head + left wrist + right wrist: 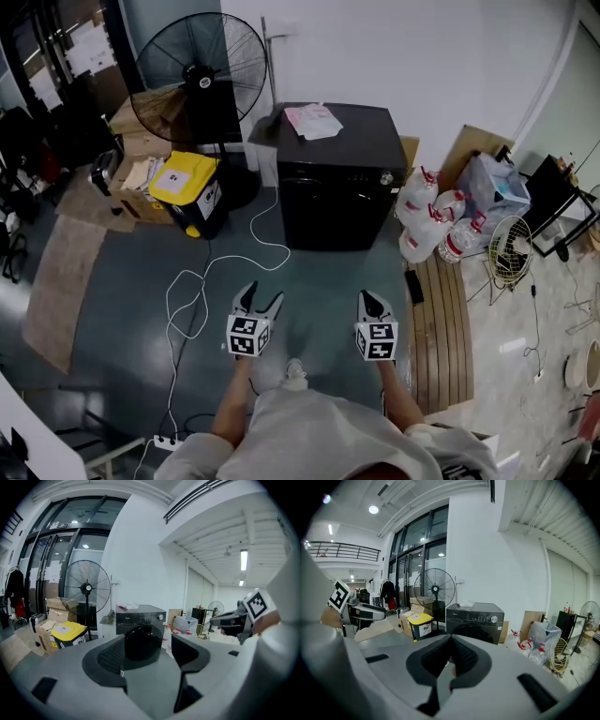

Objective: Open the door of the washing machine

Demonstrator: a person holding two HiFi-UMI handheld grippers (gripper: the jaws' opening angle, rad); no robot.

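The washing machine (333, 202) stood well ahead across the floor, nearer my pressed-together right claw (367, 298) than my spread left claw (262, 294).

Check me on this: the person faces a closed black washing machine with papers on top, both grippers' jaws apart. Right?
Not quite. Only the left gripper has its jaws apart; the right gripper view shows the right gripper with jaws together, empty. The washing machine is closed, with papers on top.
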